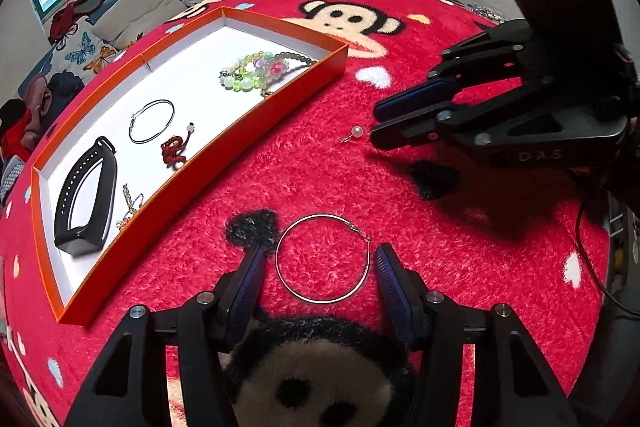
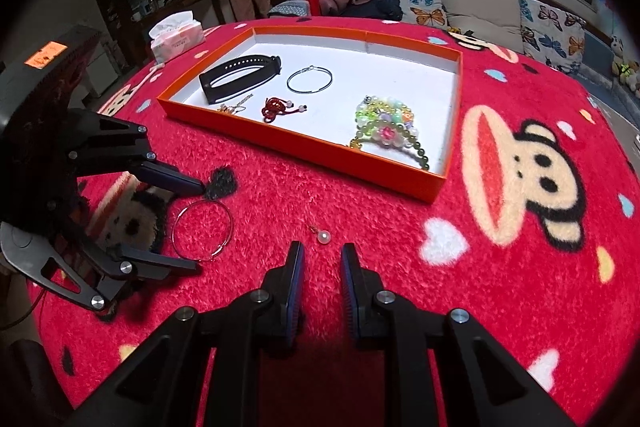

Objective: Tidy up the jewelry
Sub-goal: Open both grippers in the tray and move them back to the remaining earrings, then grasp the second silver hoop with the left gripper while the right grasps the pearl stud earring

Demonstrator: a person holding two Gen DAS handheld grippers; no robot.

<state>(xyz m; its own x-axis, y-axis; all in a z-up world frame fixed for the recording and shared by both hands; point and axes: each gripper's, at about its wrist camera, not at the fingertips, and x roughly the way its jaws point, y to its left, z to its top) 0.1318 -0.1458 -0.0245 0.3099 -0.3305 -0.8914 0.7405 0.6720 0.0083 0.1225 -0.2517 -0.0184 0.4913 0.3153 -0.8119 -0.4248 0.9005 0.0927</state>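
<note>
Tabletop [image 1: 304, 179], covered by a red plush monkey-print cloth.

Orange tray [image 1: 256, 123], white inside, toward the far side of the tabletop. Contents: black wristband [image 1: 86, 203] at one end; thin hoop earring [image 1: 152, 121] beside it; red knotted charm [image 1: 174, 151]; small gold-coloured chain piece [image 1: 130, 205] against the near wall; beaded bracelets [image 1: 256, 71] heaped at the other end.

Loose on the cloth, outside the tray:
- Large silver hoop earring [image 1: 322, 259], lying flat, between the left gripper's fingers, apart from the tray's near wall.
- Pearl drop earring [image 2: 322, 235], just ahead of the right gripper's fingertips.

Left gripper [image 1: 320, 259]: jaws spread wide, one on each side of the large hoop; contact cannot be told.

Right gripper [image 2: 322, 259]: jaws parted narrowly, holding nothing.

Tissue pack [image 2: 176, 37] at the tabletop's far edge.
</note>
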